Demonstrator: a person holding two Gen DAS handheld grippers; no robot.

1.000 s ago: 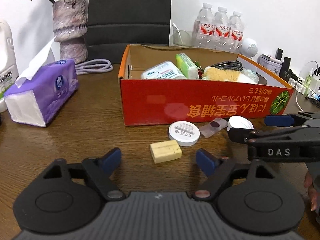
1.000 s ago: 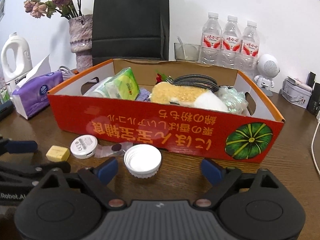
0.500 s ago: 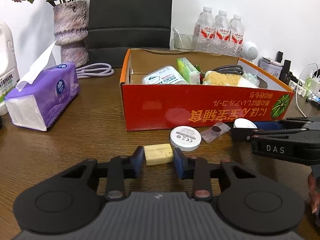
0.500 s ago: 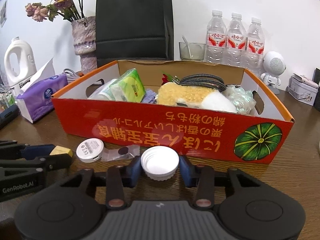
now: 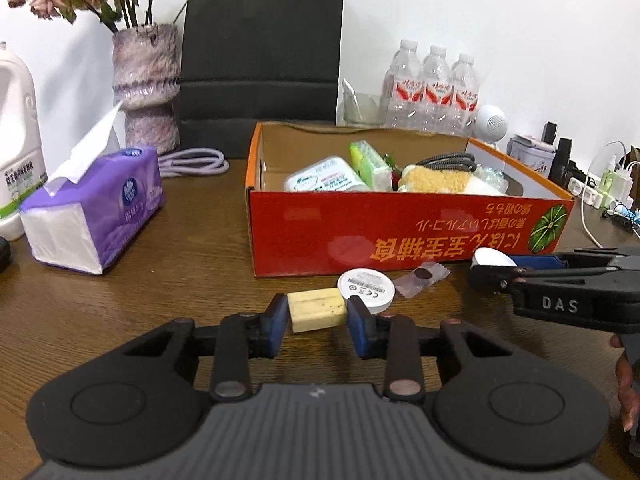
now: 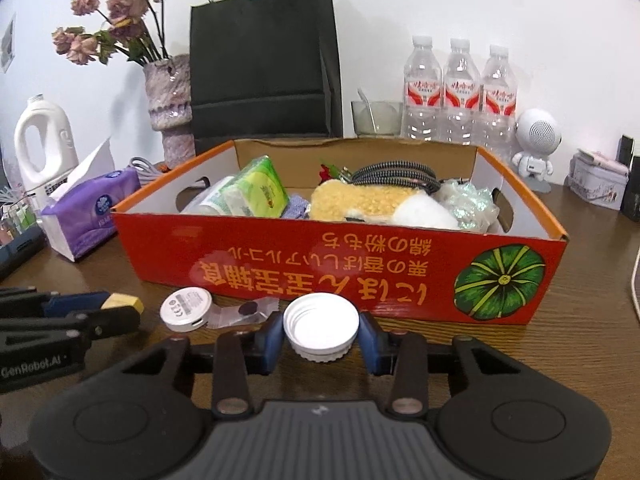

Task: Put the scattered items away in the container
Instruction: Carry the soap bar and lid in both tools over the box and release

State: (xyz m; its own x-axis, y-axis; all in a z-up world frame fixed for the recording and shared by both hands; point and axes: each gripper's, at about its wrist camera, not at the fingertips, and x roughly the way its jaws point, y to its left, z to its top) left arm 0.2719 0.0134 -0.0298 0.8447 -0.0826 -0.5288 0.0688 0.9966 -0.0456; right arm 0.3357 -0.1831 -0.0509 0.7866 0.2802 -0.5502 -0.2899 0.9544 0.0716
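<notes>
My left gripper (image 5: 317, 312) is shut on a small yellow block (image 5: 317, 309), held just above the wooden table in front of the red cardboard box (image 5: 360, 232). My right gripper (image 6: 320, 330) is shut on a white screw cap (image 6: 321, 326), also just off the table before the box (image 6: 280, 264). On the table between the two lie a white round disc (image 5: 366, 285) (image 6: 186, 308) and a small clear packet with a dark spot (image 5: 420, 277) (image 6: 244, 312). The box holds wipes, a green pack, a yellow sponge, a cable and more.
A purple tissue pack (image 5: 96, 216) and a white jug (image 5: 14, 140) stand at the left. Behind the box are a vase (image 5: 146, 88), a black paper bag (image 5: 260, 60), three water bottles (image 5: 432, 88) and a glass. Chargers and cables (image 5: 608, 188) crowd the right edge.
Both grippers closed from wide open, the left onto the yellow block and the right onto the white cap. Since then both have lifted a little, tilting up toward the box.
</notes>
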